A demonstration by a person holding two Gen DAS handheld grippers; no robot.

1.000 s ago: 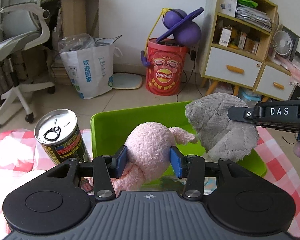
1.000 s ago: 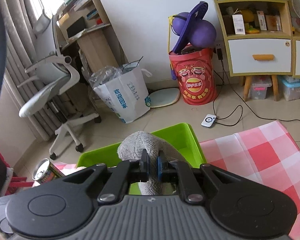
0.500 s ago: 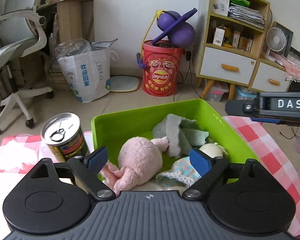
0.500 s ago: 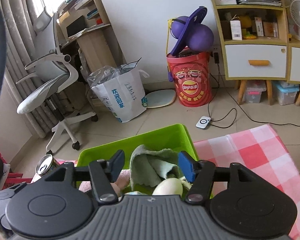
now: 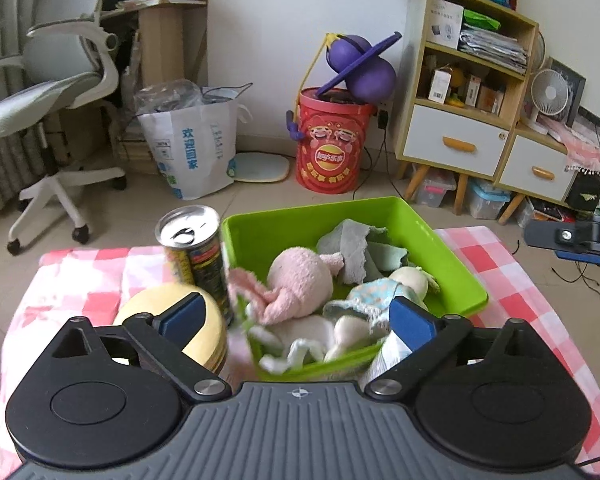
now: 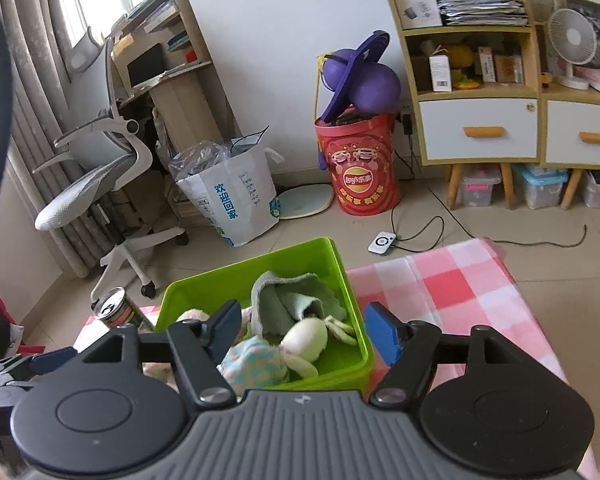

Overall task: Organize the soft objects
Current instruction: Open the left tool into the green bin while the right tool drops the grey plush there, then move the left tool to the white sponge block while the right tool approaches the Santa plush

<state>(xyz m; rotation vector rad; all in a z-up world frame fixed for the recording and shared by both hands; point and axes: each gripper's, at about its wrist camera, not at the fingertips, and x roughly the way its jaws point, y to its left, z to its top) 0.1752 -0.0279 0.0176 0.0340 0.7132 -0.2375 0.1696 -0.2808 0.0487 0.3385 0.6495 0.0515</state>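
A green bin [image 5: 456, 264] [image 6: 346, 276] stands on the pink checked cloth. In it lie a pink plush rabbit [image 5: 296, 280], a grey-green cloth [image 5: 356, 244] [image 6: 288, 300] and a cream doll in a blue dress [image 5: 380, 296] [image 6: 284, 348]. My left gripper [image 5: 296, 316] is open and empty, above the bin's near edge. My right gripper [image 6: 302, 328] is open and empty, above the bin's near right side.
A tin can [image 5: 194, 256] [image 6: 114, 312] stands left of the bin, with a yellow round lid [image 5: 180, 320] in front of it. The pink checked cloth [image 6: 440, 284] covers the table. An office chair, a white bag, a red bucket and shelves stand on the floor beyond.
Both grippers have opened: the left let go of the pink rabbit, the right let go of the grey-green cloth. Both now lie in the bin. Both grippers have pulled back.
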